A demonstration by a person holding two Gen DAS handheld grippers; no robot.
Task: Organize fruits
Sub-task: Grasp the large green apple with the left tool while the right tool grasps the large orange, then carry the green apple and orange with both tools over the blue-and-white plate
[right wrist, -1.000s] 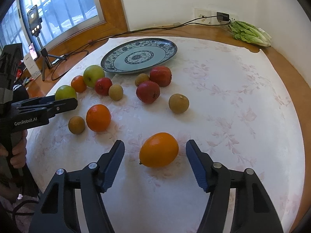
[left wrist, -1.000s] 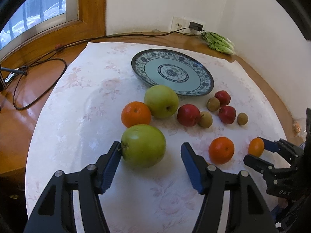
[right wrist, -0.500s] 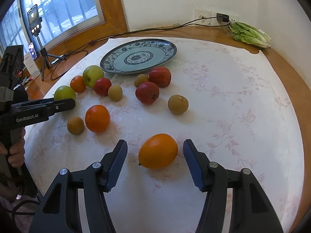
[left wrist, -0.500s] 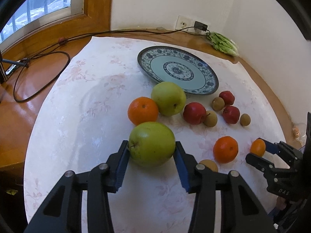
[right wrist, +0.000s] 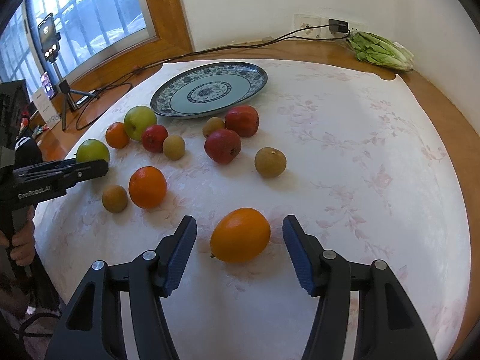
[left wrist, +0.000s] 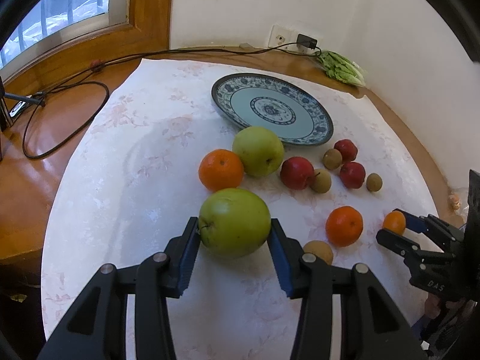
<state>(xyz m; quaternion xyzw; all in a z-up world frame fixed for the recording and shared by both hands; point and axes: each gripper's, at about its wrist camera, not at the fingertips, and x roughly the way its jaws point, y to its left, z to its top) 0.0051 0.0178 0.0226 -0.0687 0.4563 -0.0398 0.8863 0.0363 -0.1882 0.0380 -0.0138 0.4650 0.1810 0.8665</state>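
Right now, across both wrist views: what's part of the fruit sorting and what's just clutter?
In play:
- left gripper, shut on the big green apple
- right gripper, open around the yellow-orange citrus
- blue patterned plate, bare
- the other loose fruit on the cloth

Clutter:
- bagged lettuce
- black cable
- phone on tripod

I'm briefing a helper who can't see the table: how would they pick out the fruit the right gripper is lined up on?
Start at the blue patterned plate on the white cloth. Come toward the cloth's near edge, past the red and brown fruits. The orange oval fruit lies alone between the right gripper's open jaws, yellower and more egg-shaped than the round oranges.
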